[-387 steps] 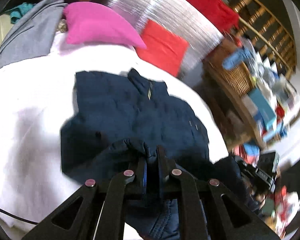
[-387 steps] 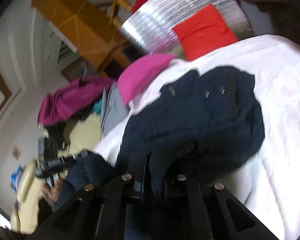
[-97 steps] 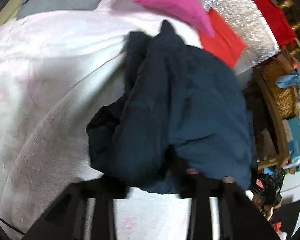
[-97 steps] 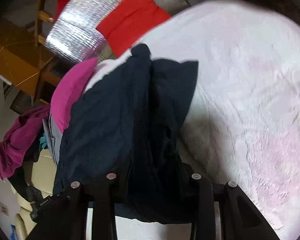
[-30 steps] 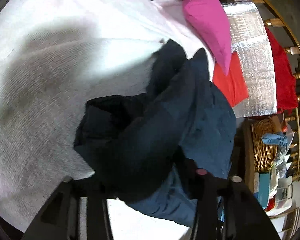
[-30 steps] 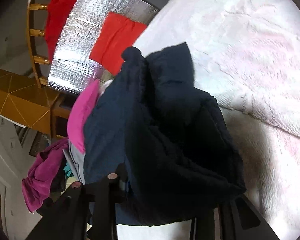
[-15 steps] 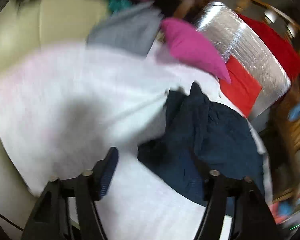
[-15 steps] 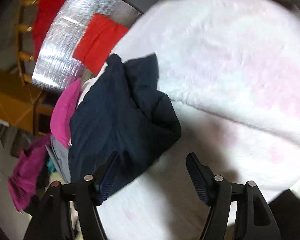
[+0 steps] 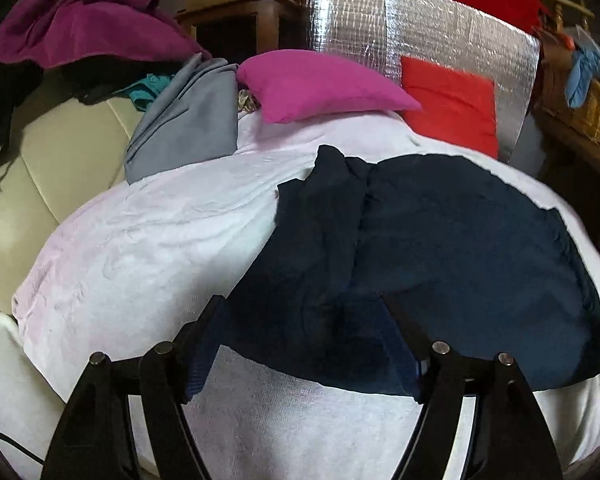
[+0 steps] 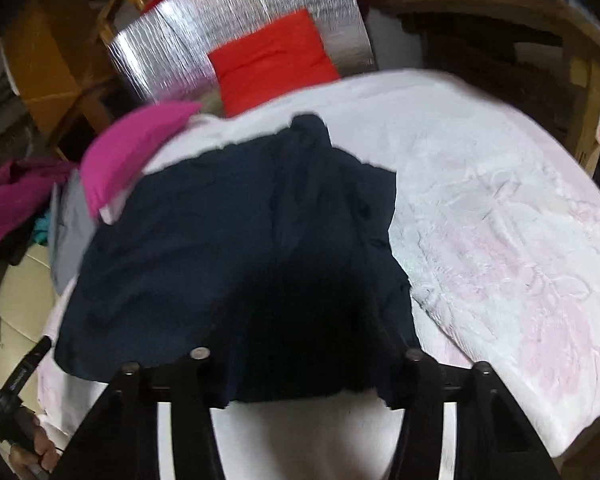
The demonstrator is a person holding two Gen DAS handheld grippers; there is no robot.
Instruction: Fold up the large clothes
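Jacket (image 9: 440,248), dark navy and folded over itself, lay on the white blanket (image 9: 148,240) just ahead of both pairs of fingers. Left gripper (image 9: 304,344) and right gripper (image 10: 304,356) each stood spread wide, gripping nothing, their fingertips at the jacket's near hem

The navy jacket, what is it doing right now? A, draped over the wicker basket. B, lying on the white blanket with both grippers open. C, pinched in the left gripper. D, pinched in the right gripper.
B: the navy jacket lies on the white blanket, and both the left gripper and the right gripper have their jaws spread wide with nothing between them.
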